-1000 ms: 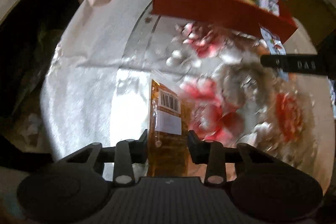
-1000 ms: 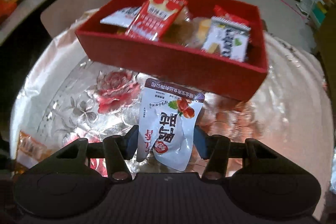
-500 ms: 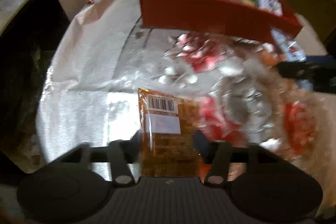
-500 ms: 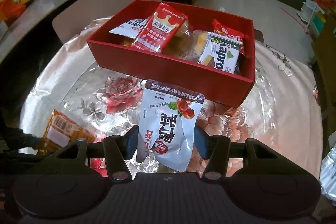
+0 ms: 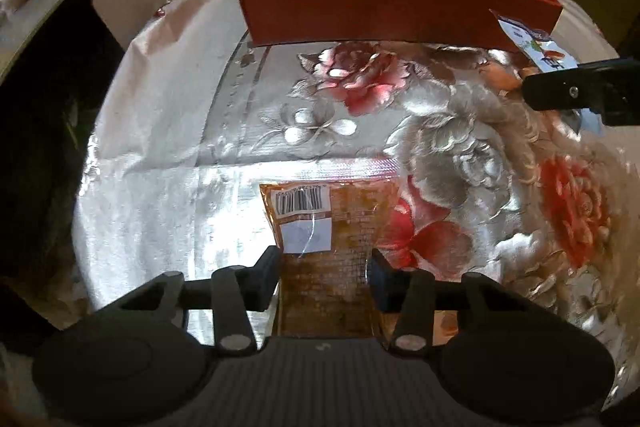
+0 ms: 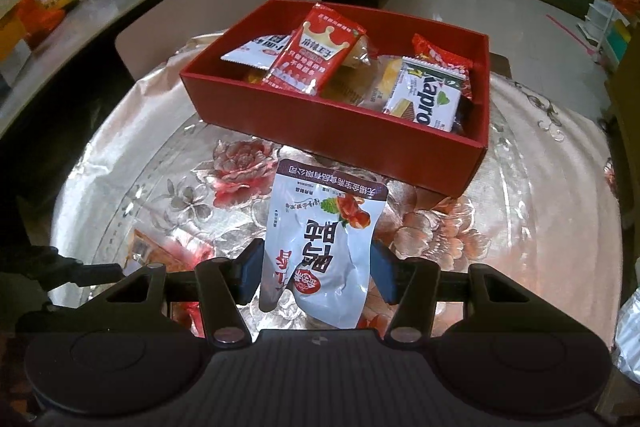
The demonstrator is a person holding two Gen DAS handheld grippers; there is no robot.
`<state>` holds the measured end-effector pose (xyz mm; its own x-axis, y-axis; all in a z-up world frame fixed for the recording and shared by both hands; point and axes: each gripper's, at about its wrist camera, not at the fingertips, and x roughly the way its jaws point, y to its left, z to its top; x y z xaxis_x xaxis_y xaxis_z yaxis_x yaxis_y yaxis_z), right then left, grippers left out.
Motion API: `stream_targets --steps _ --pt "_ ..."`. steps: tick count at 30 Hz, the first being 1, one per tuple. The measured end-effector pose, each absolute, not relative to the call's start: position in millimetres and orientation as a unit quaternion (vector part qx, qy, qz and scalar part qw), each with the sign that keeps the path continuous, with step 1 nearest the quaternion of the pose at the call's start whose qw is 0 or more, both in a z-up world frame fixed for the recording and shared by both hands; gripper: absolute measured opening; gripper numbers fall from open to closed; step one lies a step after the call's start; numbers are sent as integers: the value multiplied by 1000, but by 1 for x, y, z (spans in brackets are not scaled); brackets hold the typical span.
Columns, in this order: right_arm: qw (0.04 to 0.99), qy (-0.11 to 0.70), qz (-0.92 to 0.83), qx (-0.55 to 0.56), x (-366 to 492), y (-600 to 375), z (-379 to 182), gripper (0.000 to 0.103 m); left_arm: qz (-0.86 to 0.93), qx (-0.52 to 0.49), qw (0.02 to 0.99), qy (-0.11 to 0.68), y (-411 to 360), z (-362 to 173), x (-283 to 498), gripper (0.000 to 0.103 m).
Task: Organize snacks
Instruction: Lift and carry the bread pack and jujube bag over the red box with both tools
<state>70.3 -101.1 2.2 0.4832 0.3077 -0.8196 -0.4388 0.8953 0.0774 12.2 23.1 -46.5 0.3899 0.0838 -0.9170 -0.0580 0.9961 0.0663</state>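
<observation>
Now your left gripper [image 5: 325, 277] clenches the orange packet [image 5: 332, 227] | your right gripper [image 6: 316, 273] clenches the white pouch [image 6: 324, 243] | red box [image 6: 320, 119] ahead.

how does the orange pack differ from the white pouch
The orange pack is amber and partly see-through, barcode side showing; the white pouch is opaque with red print. The orange pack sits in the left tongs, the white pouch in the right tongs. Both are sealed snacks still outside the red box.
</observation>
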Motion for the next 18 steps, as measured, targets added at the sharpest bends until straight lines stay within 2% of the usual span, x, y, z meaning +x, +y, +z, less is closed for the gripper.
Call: stream_targets --steps 9,18 --pt "877 425 216 -55 67 -110 24 63 32 -12 876 482 16 -2 21 38" --pt "891 399 211 -52 72 -110 42 63 28 -32 897 441 21 20 39 38"
